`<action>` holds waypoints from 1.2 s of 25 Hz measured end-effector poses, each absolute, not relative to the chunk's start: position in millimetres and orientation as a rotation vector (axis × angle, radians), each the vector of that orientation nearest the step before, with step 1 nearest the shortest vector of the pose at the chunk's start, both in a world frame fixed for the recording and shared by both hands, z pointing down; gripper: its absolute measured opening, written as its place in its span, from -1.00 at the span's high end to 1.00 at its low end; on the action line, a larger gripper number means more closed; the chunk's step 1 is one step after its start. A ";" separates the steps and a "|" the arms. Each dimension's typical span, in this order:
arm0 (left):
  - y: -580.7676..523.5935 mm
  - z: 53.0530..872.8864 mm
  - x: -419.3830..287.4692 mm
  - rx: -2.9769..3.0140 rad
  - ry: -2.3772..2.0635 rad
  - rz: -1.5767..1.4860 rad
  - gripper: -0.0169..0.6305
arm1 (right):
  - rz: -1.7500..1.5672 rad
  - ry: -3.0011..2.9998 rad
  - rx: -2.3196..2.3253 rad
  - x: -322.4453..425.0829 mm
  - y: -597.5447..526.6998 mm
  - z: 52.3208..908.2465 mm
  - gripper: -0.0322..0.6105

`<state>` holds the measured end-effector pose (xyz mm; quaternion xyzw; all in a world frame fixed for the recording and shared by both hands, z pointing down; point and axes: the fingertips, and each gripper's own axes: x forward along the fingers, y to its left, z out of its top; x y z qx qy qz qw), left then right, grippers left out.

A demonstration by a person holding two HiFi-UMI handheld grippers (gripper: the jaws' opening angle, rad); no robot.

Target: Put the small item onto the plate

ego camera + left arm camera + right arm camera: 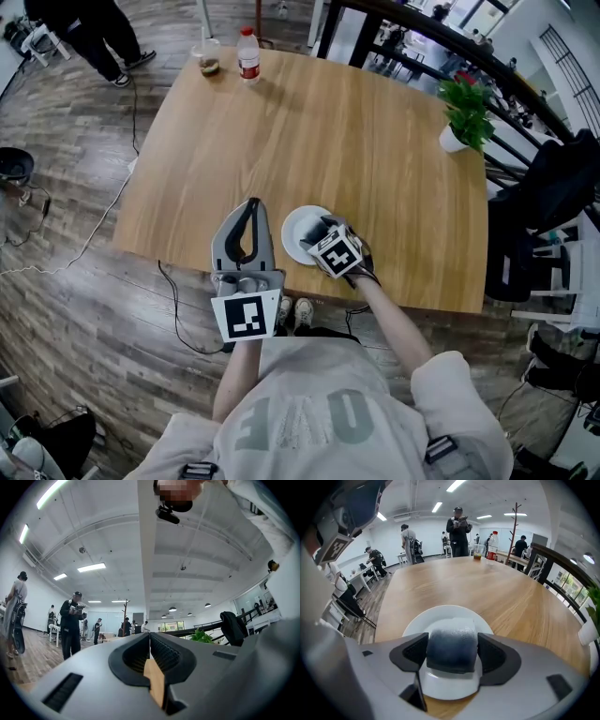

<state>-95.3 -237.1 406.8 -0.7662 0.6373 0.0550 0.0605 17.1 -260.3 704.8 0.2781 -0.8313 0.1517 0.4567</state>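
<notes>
My right gripper (317,231) was clenched on the small dark blue-grey rounded block (452,645), one jaw pressed against each of its sides. The block sat directly over the round white plate (293,234), which lay at the near edge of the light wooden table (328,131). I could not tell whether the block's underside touched the plate or hung just above it.

My left gripper (251,208) was held just left of the plate, above the table's near edge, with its jaws brought together and nothing between them.

At the far left edge of the table stood a clear plastic bottle with a red label (248,54) and, beside it, a clear cup (208,59). A green potted plant in a white pot (466,112) stood at the far right.
</notes>
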 end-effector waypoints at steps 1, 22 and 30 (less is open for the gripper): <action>-237.6 406.6 -95.0 -2.319 1.927 0.171 0.92 | 0.396 -2.055 0.698 17.6 -263.2 705.8 -0.09; -242.3 355.6 -74.1 -2.320 1.735 0.258 0.92 | 0.129 -2.469 1.016 14.5 -305.0 493.6 -0.08; -234.0 330.8 -56.1 -2.306 1.639 0.305 0.92 | -0.161 -2.832 1.682 75.5 -274.4 307.5 0.84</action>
